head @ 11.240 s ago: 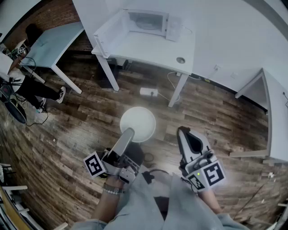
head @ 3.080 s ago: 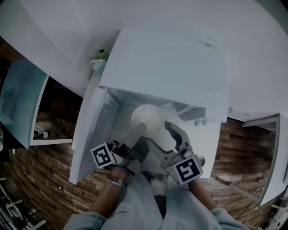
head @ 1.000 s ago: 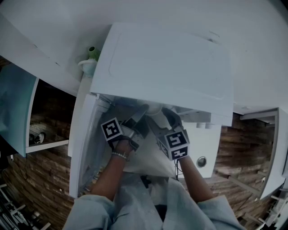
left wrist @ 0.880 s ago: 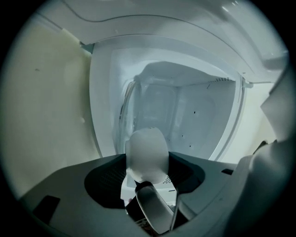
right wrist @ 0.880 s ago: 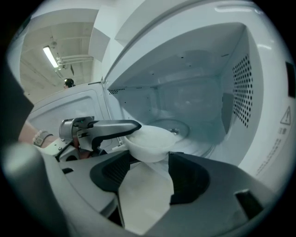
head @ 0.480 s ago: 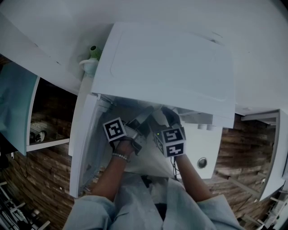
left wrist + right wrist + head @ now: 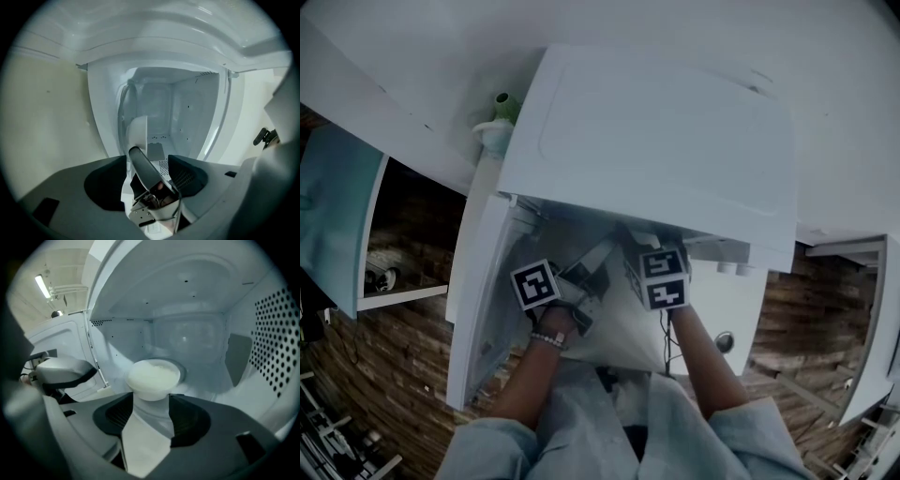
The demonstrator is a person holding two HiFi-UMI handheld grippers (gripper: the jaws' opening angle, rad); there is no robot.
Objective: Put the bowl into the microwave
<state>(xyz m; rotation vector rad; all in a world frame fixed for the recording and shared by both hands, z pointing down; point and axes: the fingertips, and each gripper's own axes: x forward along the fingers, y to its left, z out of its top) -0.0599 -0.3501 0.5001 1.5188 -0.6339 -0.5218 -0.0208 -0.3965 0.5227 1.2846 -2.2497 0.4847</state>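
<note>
bowl (image 7: 153,376) is inside the microwave (image 7: 656,131), upright on the cavity floor (image 7: 206,380), about mid-width. door (image 7: 483,309) is swung open to the left, both grippers reach in through the opening

right gripper (image 7: 151,398): tilted down at the floor, jaws wide and just been closing a little. bowl's foot sits right at the tips, rim wider than the gap. pads don't look pressed on it, but it's tight there, might be grazing

left gripper (image 7: 147,158): rolled onto its side, aimed into the cavity. jaws released, nothing gripped, bowl shows edge-on ahead of them. in the right gripper view it sits left of the bowl with a clear gap

perforated wall (image 7: 276,343) is on the bowl's right. microwave stands on a white tabletop (image 7: 736,300)
</note>
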